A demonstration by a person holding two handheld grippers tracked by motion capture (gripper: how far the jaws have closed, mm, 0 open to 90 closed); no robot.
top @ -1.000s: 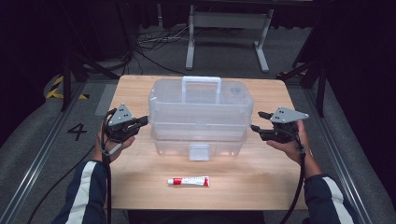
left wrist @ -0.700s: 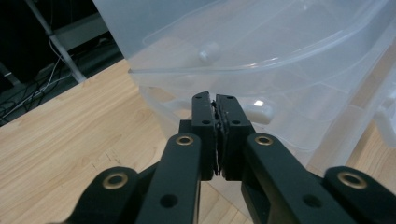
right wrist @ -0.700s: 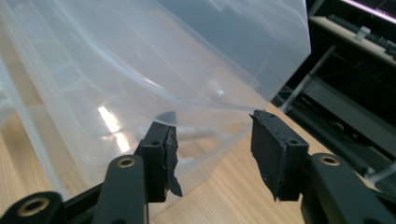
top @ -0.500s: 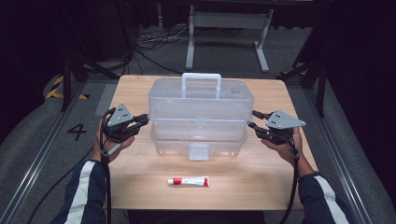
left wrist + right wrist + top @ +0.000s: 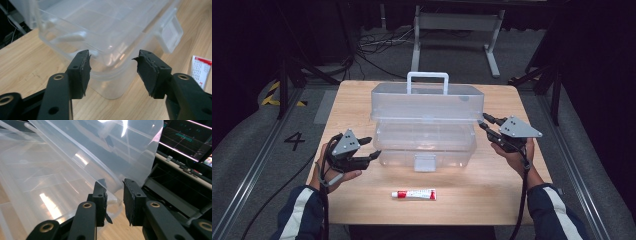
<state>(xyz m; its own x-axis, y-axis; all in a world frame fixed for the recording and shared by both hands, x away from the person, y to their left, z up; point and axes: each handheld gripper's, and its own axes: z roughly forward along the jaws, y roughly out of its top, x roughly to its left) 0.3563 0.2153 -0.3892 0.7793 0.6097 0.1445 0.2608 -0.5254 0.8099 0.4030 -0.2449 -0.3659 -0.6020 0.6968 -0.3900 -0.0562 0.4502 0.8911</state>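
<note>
A clear plastic storage box [image 5: 424, 142] with a white handle [image 5: 427, 76] stands mid-table, and its lid [image 5: 427, 102] overhangs the base. My left gripper [image 5: 373, 147] is at the box's front-left corner [image 5: 110, 82]. Its jaws have just been opening; the left gripper [image 5: 113, 56] is open and the pads are clear of the wall. My right gripper [image 5: 484, 121] is at the lid's right end. Its jaws have just been closing, and the right gripper [image 5: 115, 186] now pinches the lid's rim [image 5: 113, 195].
A red and white tube [image 5: 414, 194] lies on the wood table [image 5: 512, 200] in front of the box, beside its front latch [image 5: 424, 162]. Dark floor, cables and a metal stand lie beyond the far edge.
My left gripper slid back along the box's left side to its front corner and opened. My right gripper's jaws narrowed on the lid's right end.
</note>
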